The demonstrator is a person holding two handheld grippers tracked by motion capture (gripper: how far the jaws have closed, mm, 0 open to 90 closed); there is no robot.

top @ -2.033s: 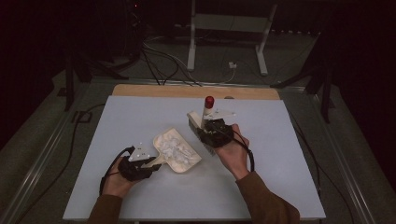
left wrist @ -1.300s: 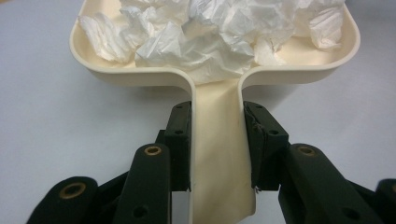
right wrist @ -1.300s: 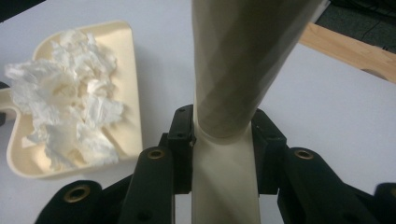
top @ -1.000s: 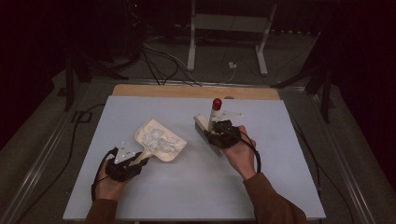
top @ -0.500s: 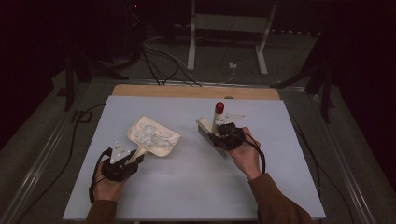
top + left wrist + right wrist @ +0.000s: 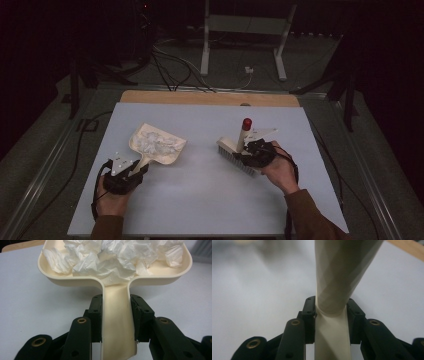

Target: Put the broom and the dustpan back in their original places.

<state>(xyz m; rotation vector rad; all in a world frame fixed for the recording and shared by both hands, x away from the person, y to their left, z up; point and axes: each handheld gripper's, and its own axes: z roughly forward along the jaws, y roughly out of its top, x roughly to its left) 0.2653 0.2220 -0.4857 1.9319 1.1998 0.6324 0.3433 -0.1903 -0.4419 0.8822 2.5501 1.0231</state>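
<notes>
A cream dustpan (image 6: 157, 145) (image 6: 117, 282) lies on the left half of the pale table (image 6: 205, 195), with crumpled white paper (image 6: 152, 143) (image 6: 112, 257) heaped in its tray. My left gripper (image 6: 131, 172) (image 6: 116, 315) is shut on the dustpan's handle, a pad pressed to each side. On the right, a cream hand brush (image 6: 239, 150) with a red-capped handle end (image 6: 246, 122) rests bristles-down on the table. My right gripper (image 6: 250, 150) (image 6: 332, 312) is shut on the brush handle (image 6: 337, 277), which rises steeply out of the jaws.
A wooden strip (image 6: 210, 98) runs along the table's far edge. Cables (image 6: 170, 60) and a white stand's legs (image 6: 245, 45) lie on the dark floor beyond. Bare table surface stretches between the dustpan and the brush.
The dustpan with its paper has slid left and toward the near edge in my left gripper. My right gripper has carried the brush rightward and slightly down, widening the gap between them.
</notes>
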